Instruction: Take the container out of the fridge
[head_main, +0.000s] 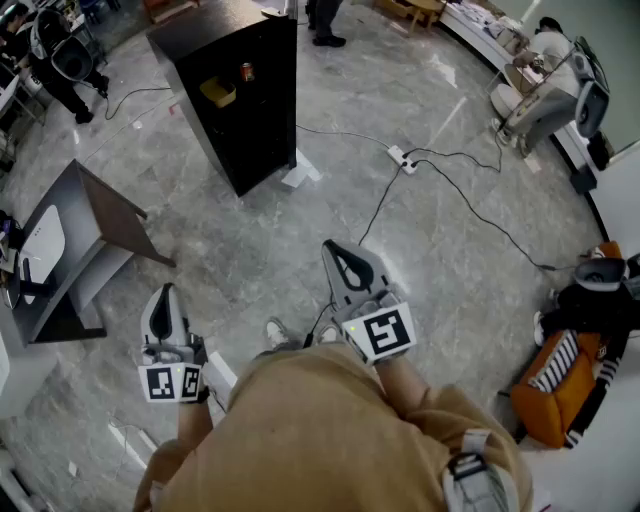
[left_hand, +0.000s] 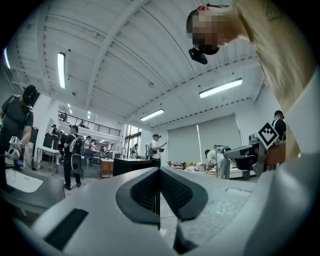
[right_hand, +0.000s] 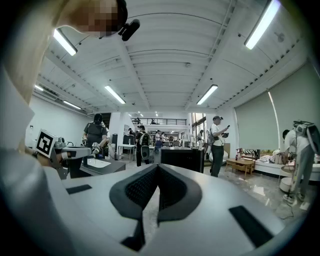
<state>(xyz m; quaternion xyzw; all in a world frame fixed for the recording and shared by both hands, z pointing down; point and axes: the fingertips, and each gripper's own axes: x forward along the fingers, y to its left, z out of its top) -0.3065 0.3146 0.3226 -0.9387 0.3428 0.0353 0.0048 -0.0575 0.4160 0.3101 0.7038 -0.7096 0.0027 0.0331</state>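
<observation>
Two claws are clenched shut on nothing: left gripper (head_main: 167, 298) and right gripper (head_main: 338, 256), held level. At eleven o'clock, well apart, a black fridge (head_main: 255, 130) shows a yellow container (head_main: 218, 92) on its shelf. Best to step closer, then open one claw before reaching in.

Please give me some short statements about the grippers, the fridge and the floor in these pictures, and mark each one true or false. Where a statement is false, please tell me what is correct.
1. The left gripper and the right gripper are both shut, with nothing between their jaws. True.
2. The right gripper holds the yellow container. False: the container sits on a shelf inside the black fridge.
3. A white power strip lies on the floor, to the right of the fridge in the head view. True.
4. The left gripper touches the fridge. False: it is held close to the person's body, well apart from the fridge.
</observation>
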